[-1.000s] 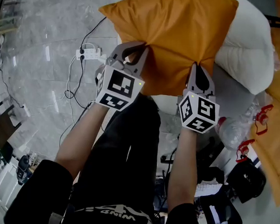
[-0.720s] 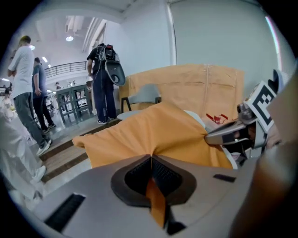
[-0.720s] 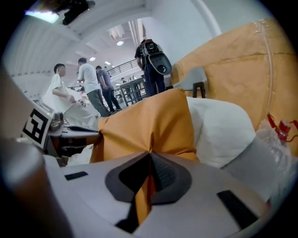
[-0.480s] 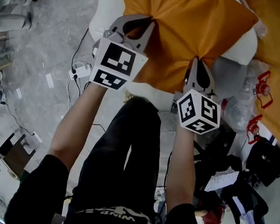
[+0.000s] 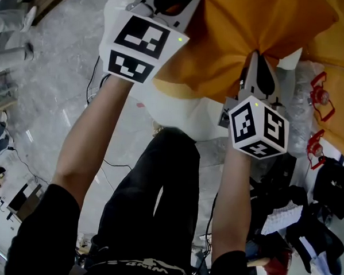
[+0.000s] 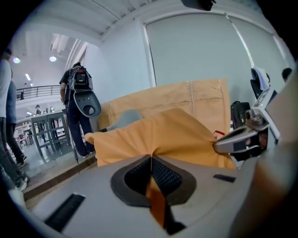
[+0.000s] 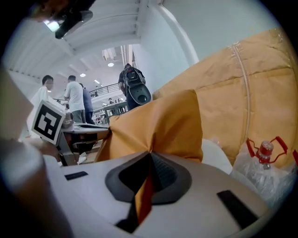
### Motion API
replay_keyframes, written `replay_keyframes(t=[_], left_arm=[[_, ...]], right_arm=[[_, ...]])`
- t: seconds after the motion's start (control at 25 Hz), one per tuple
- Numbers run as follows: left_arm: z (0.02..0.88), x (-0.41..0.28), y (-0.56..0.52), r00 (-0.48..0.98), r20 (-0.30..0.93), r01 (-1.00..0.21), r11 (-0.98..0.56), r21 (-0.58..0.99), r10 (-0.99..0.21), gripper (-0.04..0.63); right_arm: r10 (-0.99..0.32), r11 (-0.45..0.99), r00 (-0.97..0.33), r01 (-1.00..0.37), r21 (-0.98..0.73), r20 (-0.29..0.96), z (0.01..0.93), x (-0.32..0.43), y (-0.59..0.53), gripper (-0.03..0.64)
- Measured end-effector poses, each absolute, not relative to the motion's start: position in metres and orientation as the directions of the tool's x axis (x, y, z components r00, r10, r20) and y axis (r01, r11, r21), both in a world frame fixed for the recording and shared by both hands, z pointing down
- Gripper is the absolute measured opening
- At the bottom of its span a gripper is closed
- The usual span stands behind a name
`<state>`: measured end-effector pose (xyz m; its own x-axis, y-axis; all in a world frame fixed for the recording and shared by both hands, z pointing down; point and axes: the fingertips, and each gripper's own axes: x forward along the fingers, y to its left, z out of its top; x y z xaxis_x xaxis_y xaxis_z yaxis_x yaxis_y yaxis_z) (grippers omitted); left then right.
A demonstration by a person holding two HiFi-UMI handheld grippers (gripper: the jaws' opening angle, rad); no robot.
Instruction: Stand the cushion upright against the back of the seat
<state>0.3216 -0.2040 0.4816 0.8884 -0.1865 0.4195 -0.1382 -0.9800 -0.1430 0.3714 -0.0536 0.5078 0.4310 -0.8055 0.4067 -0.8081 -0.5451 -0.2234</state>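
The cushion (image 5: 264, 29) hangs above the seat (image 5: 179, 114) by thin folds pinched in the closed left gripper (image 6: 150, 158) and right gripper (image 7: 150, 153), so its weight might pull it out.

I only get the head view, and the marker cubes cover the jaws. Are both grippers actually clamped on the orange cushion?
Observer: The left gripper is shut on a fold of the orange cushion; fabric runs between its jaws.
Operator: And the right one?
Observer: The right gripper is shut on the cushion's fabric as well.
Operator: What's beyond the cushion?
Observer: A tan seamed panel stands upright behind it.
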Motion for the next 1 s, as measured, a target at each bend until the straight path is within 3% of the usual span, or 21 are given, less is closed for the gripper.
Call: replay_keyframes(t=[0.2, 0.44, 1.0], left_arm=[[0.484, 0.344, -0.215, 0.894, 0.408, -0.126, -0.977, -0.171, -0.187, 0.011], [0.529, 0.340, -0.217, 0.861, 0.477, -0.098, -0.978, -0.183, -0.175, 0.011], [0.583, 0.325, -0.222, 0.830, 0.534, -0.118, -0.987, -0.114, -0.161, 0.012]], right_arm=[[-0.800, -0.546, 0.430, -0.811, -0.210, 0.419, 0.516, 0.386, -0.062, 0.029], [-0.781, -0.534, 0.381, -0.819, -0.212, 0.495, 0.563, 0.369, -0.062, 0.029], [-0.742, -0.518, 0.311, -0.828, -0.214, 0.593, 0.626, 0.349, -0.060, 0.028]])
